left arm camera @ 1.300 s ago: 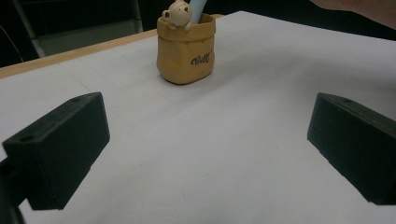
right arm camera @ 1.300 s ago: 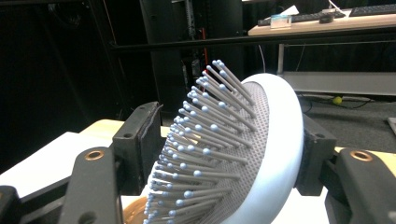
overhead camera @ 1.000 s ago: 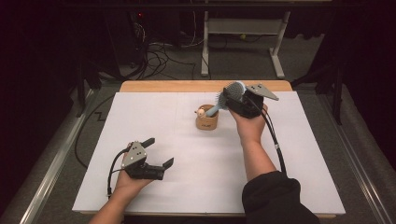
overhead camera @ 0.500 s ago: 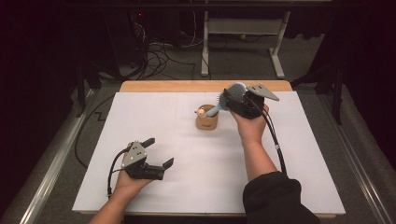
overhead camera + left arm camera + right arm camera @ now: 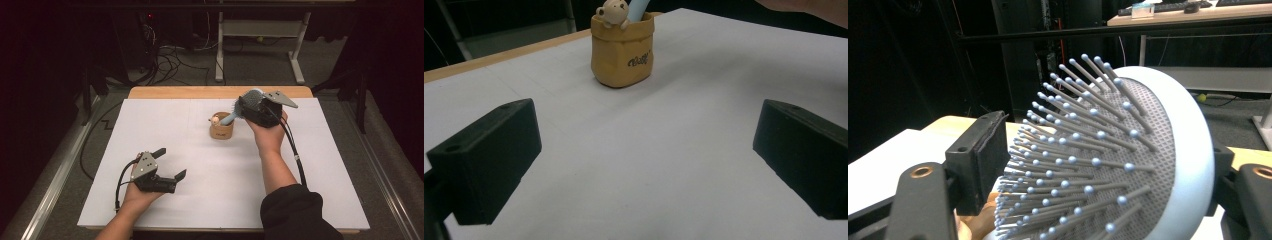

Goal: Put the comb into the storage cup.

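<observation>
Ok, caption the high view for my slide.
Right gripper lets a hairbrush stand in the bear cup.

Room dark, walls lost in shadow. White sheet (image 5: 200, 150) covers wooden table (image 5: 175, 92) — bare wood strip shows along far edge. Grey floor (image 5: 325, 65) beyond, tangle of black cables (image 5: 170, 62) lying on it at left. White metal frame stand (image 5: 260, 40) behind table, feet on floor. Metal rails (image 5: 55, 175) run along both table sides — light falls mainly on tabletop.
</observation>
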A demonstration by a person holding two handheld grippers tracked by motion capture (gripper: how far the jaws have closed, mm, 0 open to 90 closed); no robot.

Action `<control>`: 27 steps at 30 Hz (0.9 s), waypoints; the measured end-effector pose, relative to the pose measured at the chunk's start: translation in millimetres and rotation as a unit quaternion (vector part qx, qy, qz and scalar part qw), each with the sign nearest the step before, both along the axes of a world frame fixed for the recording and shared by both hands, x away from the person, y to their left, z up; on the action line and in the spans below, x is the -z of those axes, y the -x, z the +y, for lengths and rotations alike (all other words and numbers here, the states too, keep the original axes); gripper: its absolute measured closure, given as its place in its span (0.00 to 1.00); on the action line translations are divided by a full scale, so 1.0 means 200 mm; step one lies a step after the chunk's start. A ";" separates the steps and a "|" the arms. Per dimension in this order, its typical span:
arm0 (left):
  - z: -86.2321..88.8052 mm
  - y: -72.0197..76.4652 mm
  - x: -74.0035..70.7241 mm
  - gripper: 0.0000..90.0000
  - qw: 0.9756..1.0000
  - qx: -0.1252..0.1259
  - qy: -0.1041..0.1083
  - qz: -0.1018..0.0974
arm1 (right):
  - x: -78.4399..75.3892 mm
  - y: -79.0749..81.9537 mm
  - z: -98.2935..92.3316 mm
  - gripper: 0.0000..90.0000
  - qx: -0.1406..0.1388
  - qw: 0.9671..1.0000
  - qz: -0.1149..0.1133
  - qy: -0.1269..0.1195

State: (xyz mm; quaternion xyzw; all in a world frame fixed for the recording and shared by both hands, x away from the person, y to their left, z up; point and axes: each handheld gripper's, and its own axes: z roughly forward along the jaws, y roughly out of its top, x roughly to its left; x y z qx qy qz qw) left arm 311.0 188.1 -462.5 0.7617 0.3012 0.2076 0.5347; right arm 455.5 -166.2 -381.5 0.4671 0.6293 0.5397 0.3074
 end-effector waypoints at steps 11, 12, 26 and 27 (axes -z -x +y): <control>0.00 0.00 0.00 0.00 1.000 0.000 0.001 0.002 | 0.00 0.00 -0.01 0.23 0.001 1.000 0.000 0.010; 0.00 0.00 0.00 0.00 1.000 0.000 0.001 0.002 | 0.00 0.00 -0.01 0.23 0.002 1.000 0.001 0.010; 0.00 0.00 0.00 0.00 1.000 -0.001 0.001 0.002 | -0.02 0.00 -0.03 0.16 0.001 1.000 -0.004 0.015; 0.00 0.00 0.00 0.00 1.000 -0.001 0.002 0.002 | -0.02 0.00 -0.03 0.15 0.000 1.000 -0.004 0.015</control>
